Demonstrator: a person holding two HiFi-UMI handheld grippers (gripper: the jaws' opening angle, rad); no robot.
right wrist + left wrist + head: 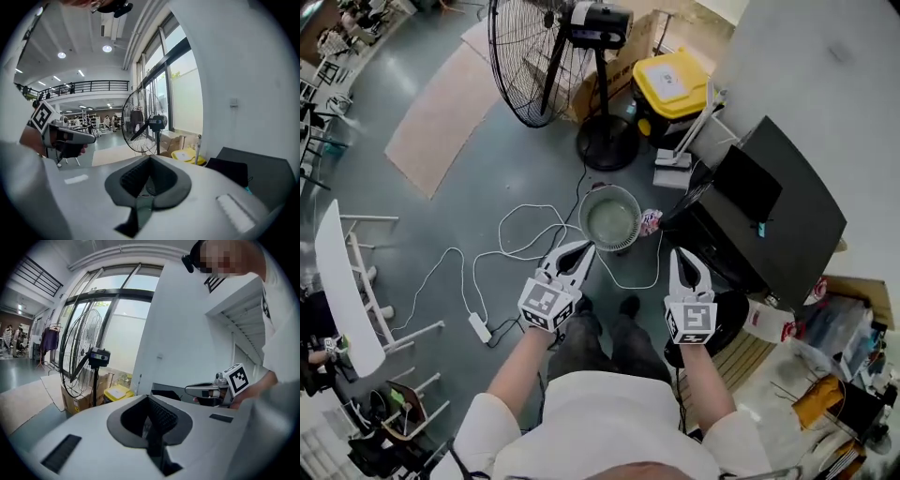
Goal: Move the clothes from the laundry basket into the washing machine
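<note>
Fingers of the left gripper (581, 247) and right gripper (679, 255) pressed together, both empty

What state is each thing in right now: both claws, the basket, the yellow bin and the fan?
Left claw: shut, empty, held in the air.
Right claw: shut, empty, held in the air.
Laundry basket: upright on the floor, looks empty.
Patterned cloth: on the floor beside the basket.
Yellow bin: lid closed.
Fan: standing upright; spinning or not, cannot tell.
</note>
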